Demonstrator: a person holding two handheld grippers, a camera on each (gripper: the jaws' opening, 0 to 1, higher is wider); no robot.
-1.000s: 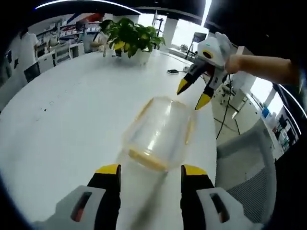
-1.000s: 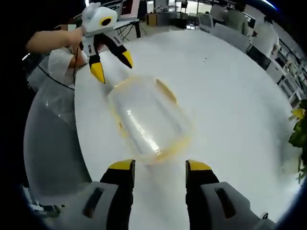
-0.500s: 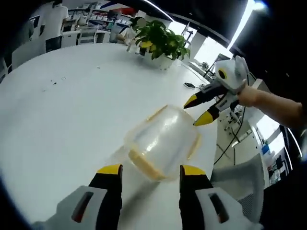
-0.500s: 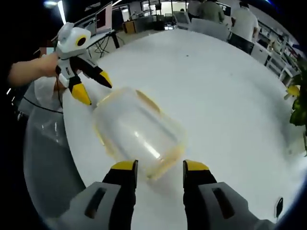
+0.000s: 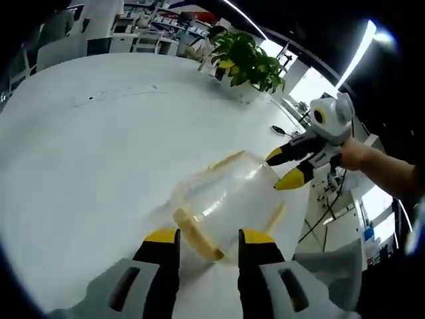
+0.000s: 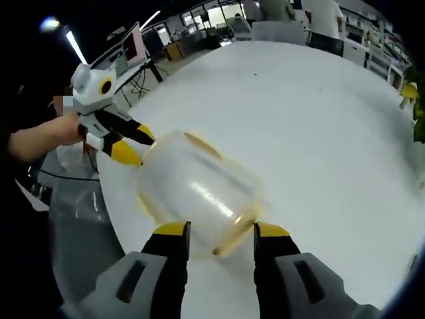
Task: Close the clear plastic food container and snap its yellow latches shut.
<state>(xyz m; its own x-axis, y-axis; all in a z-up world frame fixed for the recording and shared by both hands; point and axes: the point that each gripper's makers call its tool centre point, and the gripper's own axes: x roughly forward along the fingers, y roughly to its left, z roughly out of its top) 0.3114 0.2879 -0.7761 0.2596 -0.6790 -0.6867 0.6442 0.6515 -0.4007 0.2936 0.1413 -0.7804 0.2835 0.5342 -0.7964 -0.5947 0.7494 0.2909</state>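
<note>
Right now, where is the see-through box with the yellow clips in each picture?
Left gripper view: the clear container sits low and centre, just above the left gripper, with the right gripper at its far right corner.
Right gripper view: it sits centre-left, just above the right gripper, with the left gripper at its upper left.
Shared landmark: the white table under it.

You have a white bench (image 5: 86,153) before you, with a potted plant (image 5: 249,63) at its far side and a small dark object (image 5: 277,130) lying near it. A grey chair (image 6: 76,219) stands beside the bench edge.
</note>
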